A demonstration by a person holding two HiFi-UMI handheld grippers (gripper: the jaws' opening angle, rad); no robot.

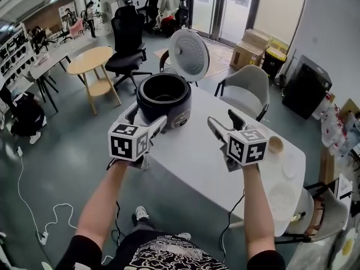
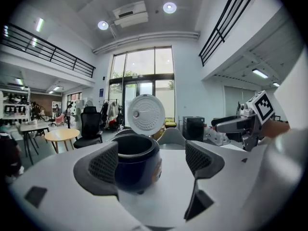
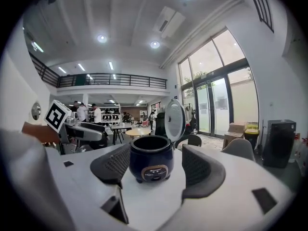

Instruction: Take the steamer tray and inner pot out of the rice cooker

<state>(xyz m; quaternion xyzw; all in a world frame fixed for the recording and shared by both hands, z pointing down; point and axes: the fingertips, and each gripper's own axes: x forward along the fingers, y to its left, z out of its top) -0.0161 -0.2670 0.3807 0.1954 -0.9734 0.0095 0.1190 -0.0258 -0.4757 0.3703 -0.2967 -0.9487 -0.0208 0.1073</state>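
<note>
Head view: dark blue round rice cooker (image 1: 163,100) stands at the far left end of the white rectangular table (image 1: 197,156), with its white domed lid (image 1: 189,55) hinged upright behind it. The bowl is dark inside. Steamer tray and inner pot cannot be told apart, and presumably both are still in there.

Left gripper (image 1: 147,117) and right gripper (image 1: 224,122) are each spread wide and holding nothing. Both are short of the cooker and not touching it. In both gripper views the cooker is framed between the jaws.

Step in hand, as I judge it, is the approach. Come in over the open rim, stay clear of the upright lid, pinch the tray's edge first and lift straight up.

Table is mostly bare, with a small tan bowl (image 1: 275,144) and pale round plates (image 1: 283,196) at the right end. Grey shell chair (image 1: 247,89) is beyond the table. Around it is an open office with a round wooden table (image 1: 90,61), black swivel chair (image 1: 128,38), cardboard boxes (image 1: 250,46) and glass doors.
</note>
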